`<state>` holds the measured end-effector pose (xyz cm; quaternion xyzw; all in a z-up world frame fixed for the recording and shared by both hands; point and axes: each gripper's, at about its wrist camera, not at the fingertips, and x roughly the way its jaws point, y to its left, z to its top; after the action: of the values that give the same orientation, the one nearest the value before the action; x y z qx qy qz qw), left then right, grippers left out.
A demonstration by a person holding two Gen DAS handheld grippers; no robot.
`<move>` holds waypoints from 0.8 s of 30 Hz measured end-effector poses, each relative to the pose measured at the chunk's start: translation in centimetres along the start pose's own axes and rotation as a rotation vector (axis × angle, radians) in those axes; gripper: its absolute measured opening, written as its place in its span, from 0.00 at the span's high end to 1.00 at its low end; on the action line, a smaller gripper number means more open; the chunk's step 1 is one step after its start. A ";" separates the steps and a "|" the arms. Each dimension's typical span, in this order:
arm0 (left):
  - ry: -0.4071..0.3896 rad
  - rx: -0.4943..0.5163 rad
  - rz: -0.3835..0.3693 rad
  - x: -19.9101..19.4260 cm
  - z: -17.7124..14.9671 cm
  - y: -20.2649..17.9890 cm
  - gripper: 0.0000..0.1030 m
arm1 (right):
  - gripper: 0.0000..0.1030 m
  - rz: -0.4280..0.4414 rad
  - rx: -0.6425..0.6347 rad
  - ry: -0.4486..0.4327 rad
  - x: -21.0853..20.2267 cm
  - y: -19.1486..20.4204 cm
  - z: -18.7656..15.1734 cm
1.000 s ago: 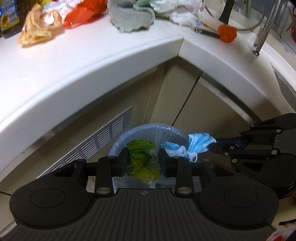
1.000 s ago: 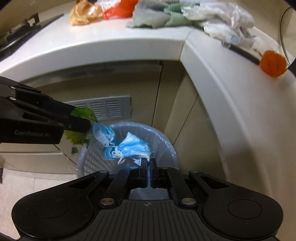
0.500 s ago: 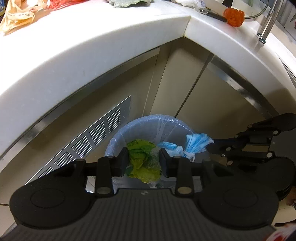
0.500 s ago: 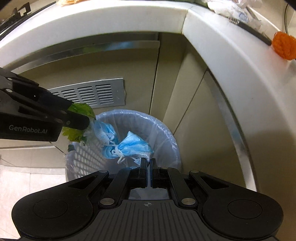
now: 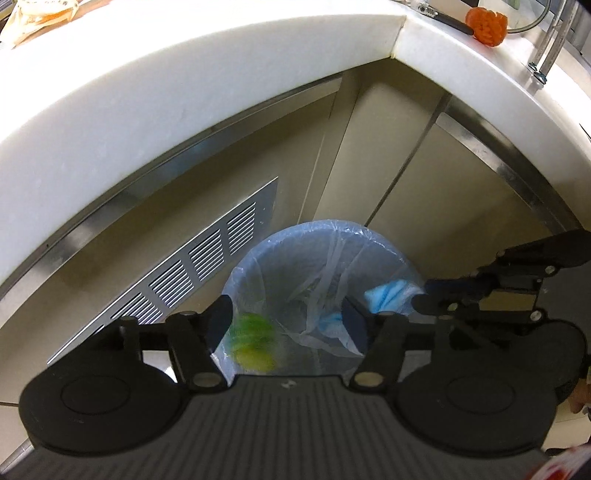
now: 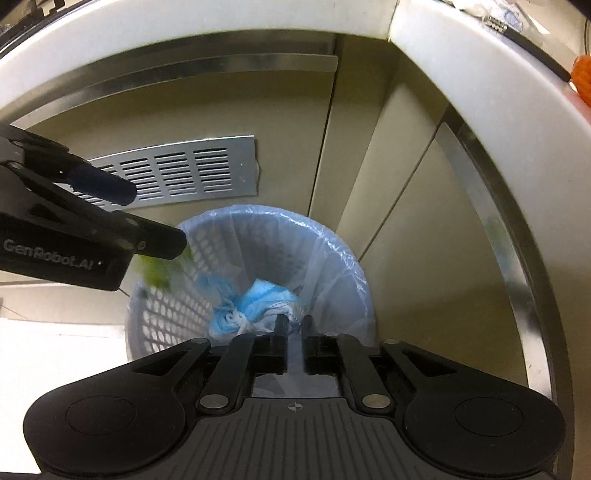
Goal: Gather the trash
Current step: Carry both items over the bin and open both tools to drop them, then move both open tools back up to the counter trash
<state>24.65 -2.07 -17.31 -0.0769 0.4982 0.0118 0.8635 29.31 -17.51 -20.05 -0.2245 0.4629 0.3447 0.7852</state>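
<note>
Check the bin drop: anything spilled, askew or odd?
Nothing spilled. The green scrap is blurred, falling from the opening left tongs over the lined bin. The blue masks sit at the opening right tongs, above the liner. Floor beside the bin shows no litter.

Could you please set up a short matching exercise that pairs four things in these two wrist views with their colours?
Things:
1. crumpled wrapper dropping from the left gripper
2. face masks at the right gripper
3. vent grille
4. scrubber on the counter

Colours:
A. orange
B. silver
C. green
D. light blue

Pairs: 1-C, 2-D, 3-B, 4-A
</note>
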 end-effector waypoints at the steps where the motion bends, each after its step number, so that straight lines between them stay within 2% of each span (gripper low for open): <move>1: -0.001 -0.003 0.001 0.0 -0.1 0.1 0.36 | 0.53 -0.004 0.002 -0.003 -0.1 0.0 0.0; 2: -0.001 -0.007 0.001 -0.1 -0.1 0.2 0.36 | 0.47 -0.009 0.009 -0.019 -0.3 0.0 -0.1; 3: -0.002 -0.009 0.001 -0.1 -0.2 0.4 0.36 | 0.46 -0.009 0.009 -0.019 -0.3 0.0 -0.1; 12: -0.033 -0.031 0.011 -2.3 -0.6 0.9 0.36 | 0.46 -0.005 -0.021 -0.026 -1.7 0.7 0.3; 24: -0.153 -0.036 -0.009 -8.3 -0.3 0.5 0.36 | 0.46 -0.029 -0.064 -0.191 -9.3 1.9 1.3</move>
<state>20.20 -1.19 -10.36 -0.0938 0.4303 0.0226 0.8975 25.54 -18.53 -11.30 -0.2221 0.3713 0.3676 0.8232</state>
